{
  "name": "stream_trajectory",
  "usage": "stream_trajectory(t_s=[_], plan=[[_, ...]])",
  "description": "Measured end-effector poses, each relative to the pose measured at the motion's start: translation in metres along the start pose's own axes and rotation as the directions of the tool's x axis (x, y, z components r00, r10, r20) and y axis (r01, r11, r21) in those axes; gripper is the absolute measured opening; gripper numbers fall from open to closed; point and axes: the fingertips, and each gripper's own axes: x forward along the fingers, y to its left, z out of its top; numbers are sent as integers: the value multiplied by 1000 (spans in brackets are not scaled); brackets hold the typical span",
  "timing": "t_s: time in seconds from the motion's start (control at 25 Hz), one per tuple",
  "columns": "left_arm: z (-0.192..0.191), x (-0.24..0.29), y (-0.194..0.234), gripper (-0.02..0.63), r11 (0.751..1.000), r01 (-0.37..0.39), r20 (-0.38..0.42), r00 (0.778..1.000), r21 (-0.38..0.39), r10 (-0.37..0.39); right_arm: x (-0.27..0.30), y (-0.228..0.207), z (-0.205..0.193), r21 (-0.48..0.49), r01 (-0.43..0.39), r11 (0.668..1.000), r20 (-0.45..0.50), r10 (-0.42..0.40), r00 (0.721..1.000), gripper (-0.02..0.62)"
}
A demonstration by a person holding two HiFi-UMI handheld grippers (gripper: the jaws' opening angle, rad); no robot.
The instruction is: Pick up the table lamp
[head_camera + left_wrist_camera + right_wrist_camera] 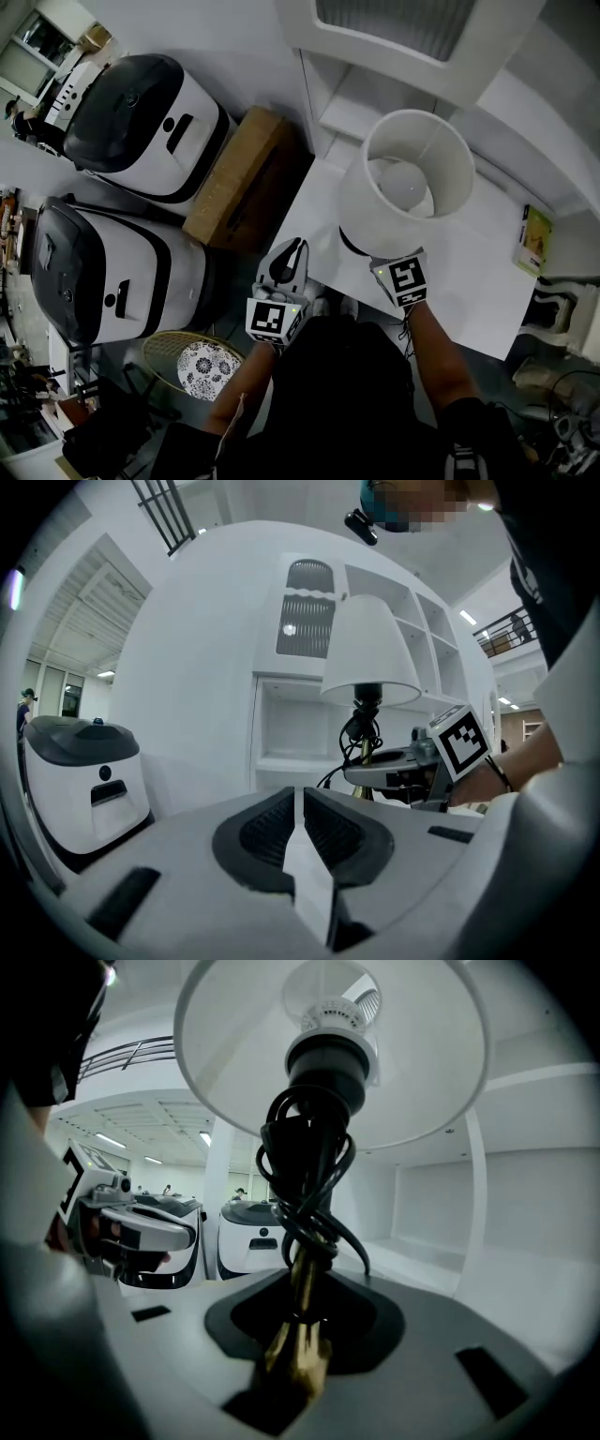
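The right hand-held gripper point(298, 1340) is clamped on the slim brass stem point(302, 1283) of the table lamp point(375, 217), its dark pads pressed to either side of the metal low on the stem. Just above the grip a black power cord point(305, 1176) is wound in loose loops round the stem, up to the black bulb socket under the white, flaring fabric shade point(234, 1054). In the head view the lamp stands upright over the white table point(473, 281), shade mouth facing up. The left hand-held gripper point(300, 829) sits just beside it to the left, jaws drawn together with nothing between them, pointing toward the white shelf unit point(281, 733). Past the table's left edge lies a brown cardboard box point(246, 176), and beyond that two bulky white-and-black machines point(150, 122) stand on the floor.
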Motion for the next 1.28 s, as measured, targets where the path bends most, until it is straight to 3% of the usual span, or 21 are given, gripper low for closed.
stream_trajectory(t_s=[0.56, 1.28], plan=[[24, -21, -5, 18, 999, 31, 14, 999, 22, -31, -29, 31, 26, -6, -24, 1000, 13, 24, 1000, 112], [20, -35, 5, 18, 999, 24, 7, 1000, 40, -25, -53, 34, 20, 13, 10, 1000, 3, -10, 1000, 112]])
